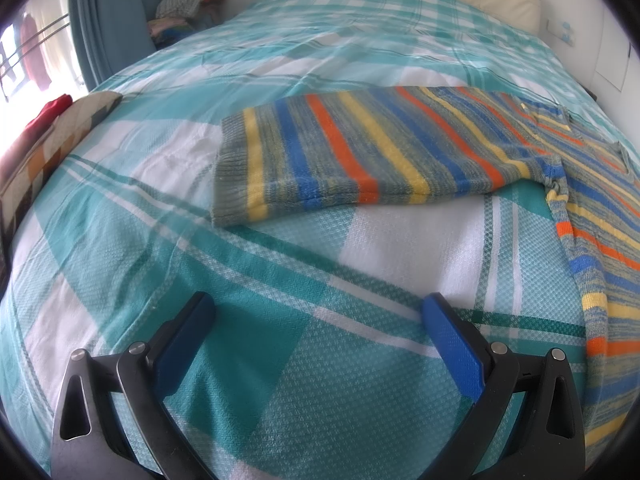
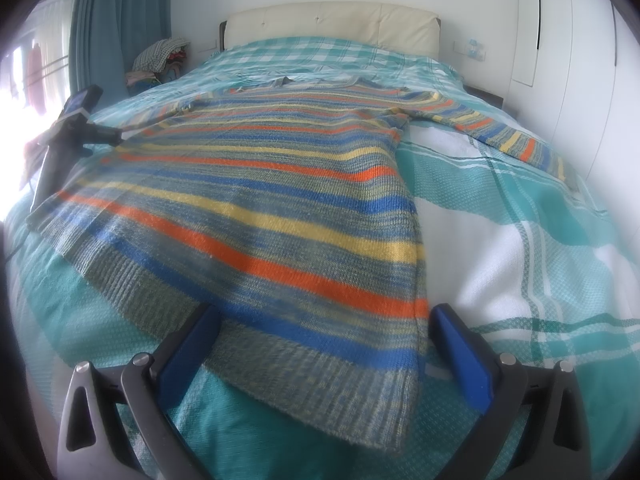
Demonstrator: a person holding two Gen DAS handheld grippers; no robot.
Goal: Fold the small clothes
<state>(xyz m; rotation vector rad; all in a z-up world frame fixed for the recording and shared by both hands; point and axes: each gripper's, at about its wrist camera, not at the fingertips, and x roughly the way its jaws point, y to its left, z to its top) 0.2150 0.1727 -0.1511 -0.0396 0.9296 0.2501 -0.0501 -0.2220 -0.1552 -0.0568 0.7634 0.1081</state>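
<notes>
A striped sweater (image 2: 280, 200) lies flat on the checked bedspread (image 1: 280, 360). The left gripper (image 1: 318, 312) is spread wide and empty. The right gripper (image 2: 328, 324) is spread across the sweater's hem.

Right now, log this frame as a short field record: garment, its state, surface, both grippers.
garment: striped knit sweater
state: spread flat, unfolded, sleeve stretched out sideways
surface: bed with teal plaid sheet
left gripper: open, over bare sheet, apart from the sweater
right gripper: open, jaws either side of the sweater's ribbed hem corner
</notes>
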